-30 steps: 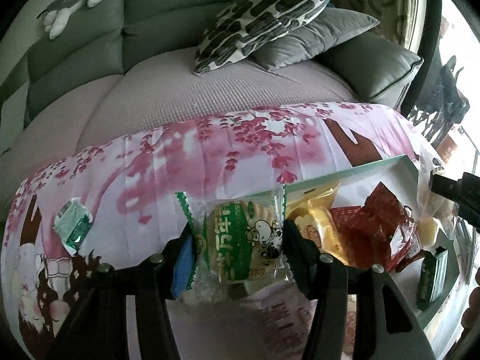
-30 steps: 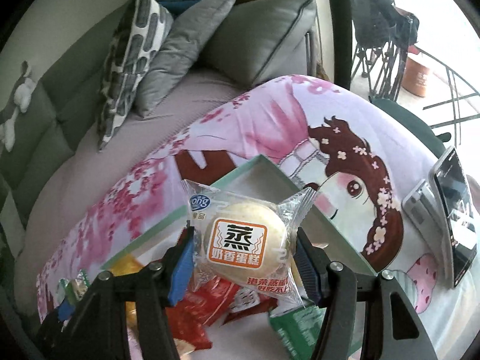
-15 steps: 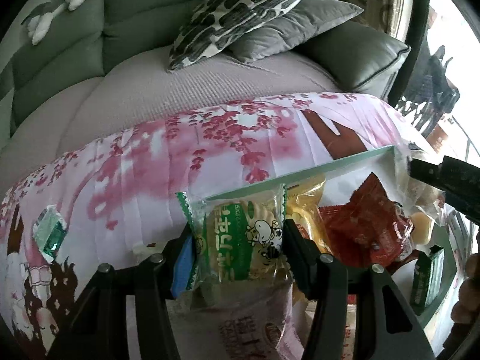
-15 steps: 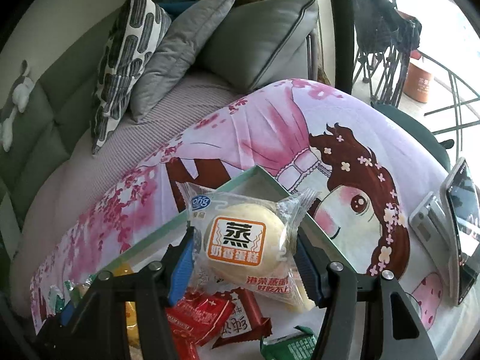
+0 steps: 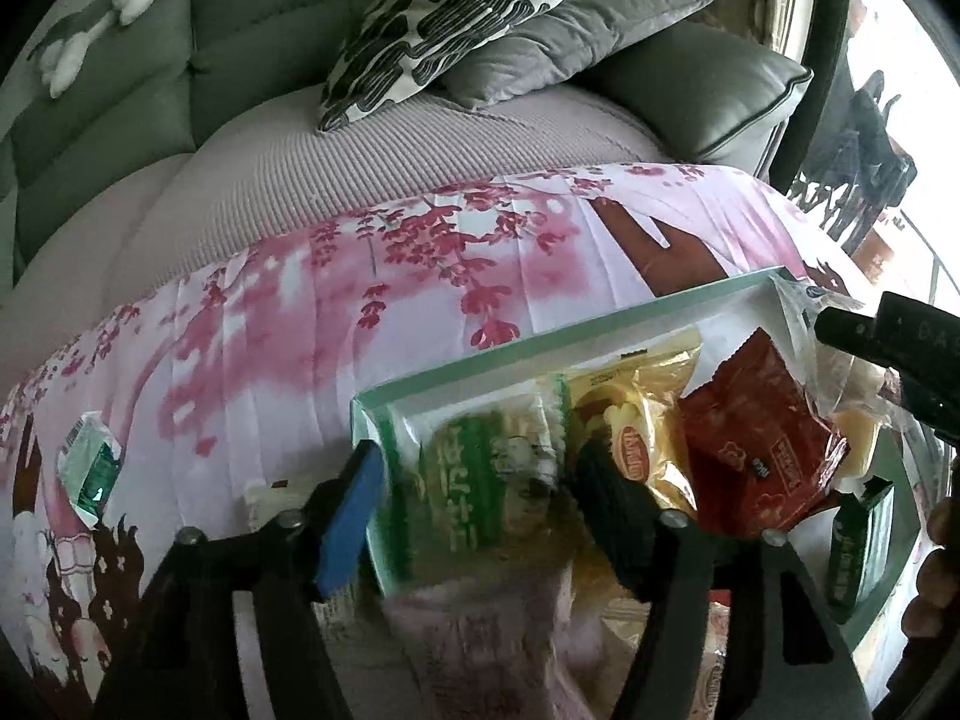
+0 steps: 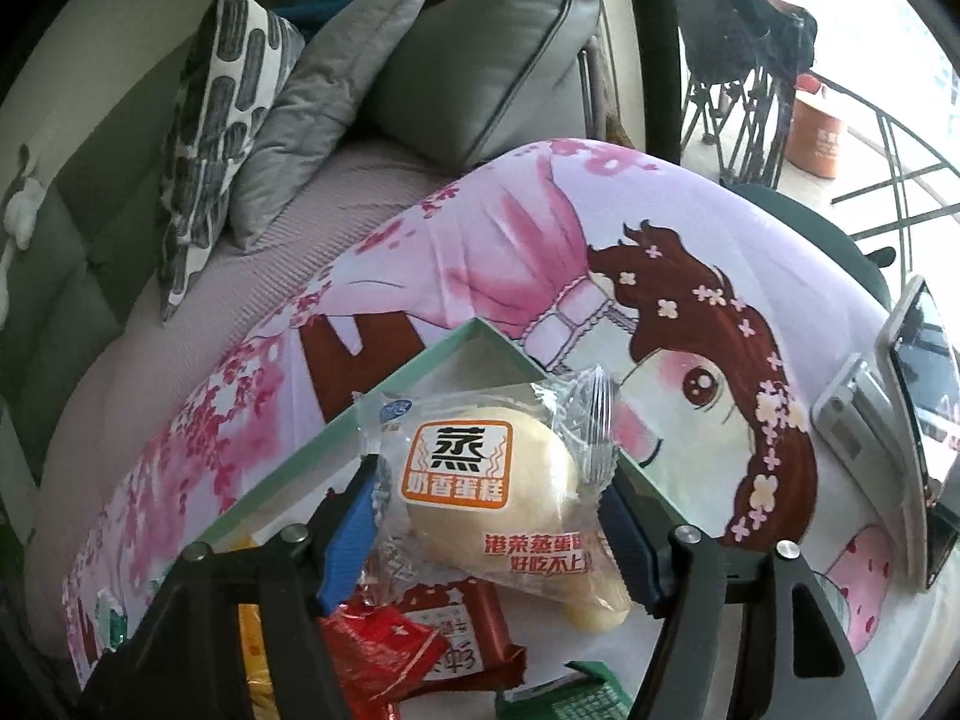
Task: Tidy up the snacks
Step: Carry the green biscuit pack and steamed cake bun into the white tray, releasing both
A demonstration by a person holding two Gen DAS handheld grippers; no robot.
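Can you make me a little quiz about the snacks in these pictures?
1. True or false: the steamed cake packet lies over the tray.
2. Which snack is outside the tray? A red packet B small green packet C yellow packet
3. Fill in: the cushions lie on a ___.

Key: 1 true. 2 B, it lies on the pink cloth. 3 sofa.

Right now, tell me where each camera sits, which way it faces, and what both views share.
Left wrist: on the left gripper, angled down at the green-rimmed box; its opening jaws flank, untouched, a green snack pack.
Right wrist: on the right gripper, angled down; opening jaws beside the steamed cake packet.
Shared: box, red packet, sofa cushions.
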